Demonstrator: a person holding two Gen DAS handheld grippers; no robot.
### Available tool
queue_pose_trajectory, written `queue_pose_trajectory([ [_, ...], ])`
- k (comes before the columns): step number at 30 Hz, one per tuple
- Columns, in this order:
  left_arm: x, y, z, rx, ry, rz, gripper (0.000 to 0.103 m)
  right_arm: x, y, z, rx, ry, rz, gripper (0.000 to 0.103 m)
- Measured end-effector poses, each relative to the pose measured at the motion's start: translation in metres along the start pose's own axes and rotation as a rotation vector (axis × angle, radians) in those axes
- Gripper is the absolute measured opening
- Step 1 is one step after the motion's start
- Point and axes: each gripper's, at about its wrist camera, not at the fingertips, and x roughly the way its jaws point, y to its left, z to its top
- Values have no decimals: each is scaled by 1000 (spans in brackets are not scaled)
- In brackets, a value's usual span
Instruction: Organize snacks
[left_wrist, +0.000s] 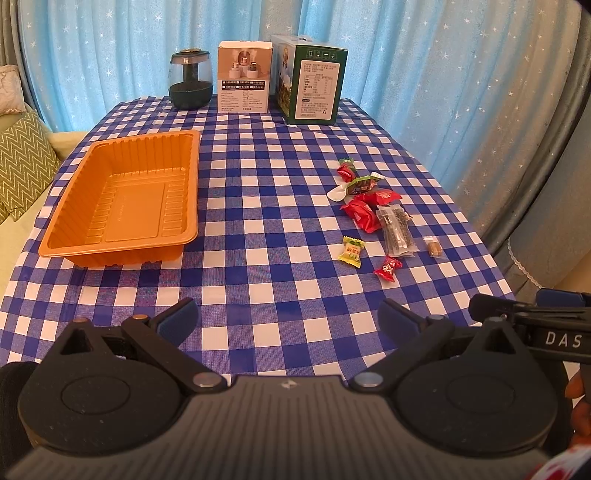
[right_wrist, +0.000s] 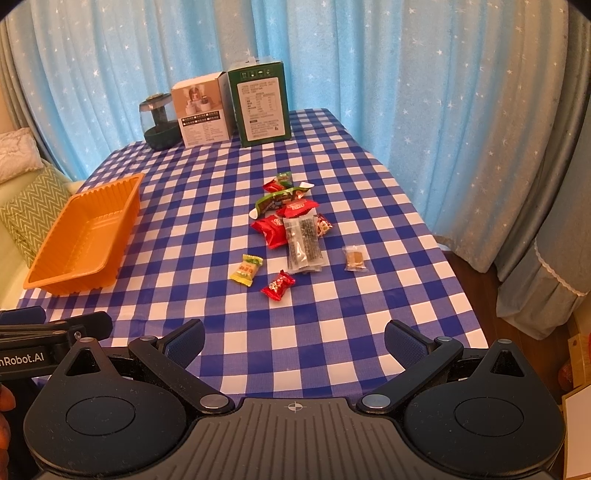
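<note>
Both grippers hover over the table's near edge, left gripper (left_wrist: 288, 314) and right gripper (right_wrist: 293, 338), jaws spread wide, holding nothing; their sides read "DAS" and "nRobot.AI". Orange tray (left_wrist: 125, 199) sits by the left edge, empty. Snack pile (right_wrist: 291, 229) lies toward the right edge, with a yellow candy (right_wrist: 245, 272) and a red candy (right_wrist: 277, 286) nearest.

Blue star curtains (right_wrist: 369, 66), checked tablecloth (right_wrist: 332, 314)

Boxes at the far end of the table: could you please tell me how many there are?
2. The white box stands beside the dark jar; the green box stands right of it. None seem hidden.
</note>
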Motion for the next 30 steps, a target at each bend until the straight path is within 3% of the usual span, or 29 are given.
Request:
queue_pose_trajectory([
  [12, 38, 3, 4, 3, 28, -30, 103, 18, -22, -3, 92, -57, -10, 101],
  [15, 53, 2, 7, 16, 27, -31, 102, 35, -27, -3, 133, -51, 0, 82],
  [20, 80, 4, 14, 30, 21, -40, 95, 68, -28, -3, 173, -46, 7, 69],
  [22, 91, 5, 16, 35, 19, -50, 93, 83, -26, -2, 187, -35, 21, 58],
  [30, 123, 9, 23, 39, 32, -67, 90, 144, -12, 6, 174, -11, 42, 34],
])
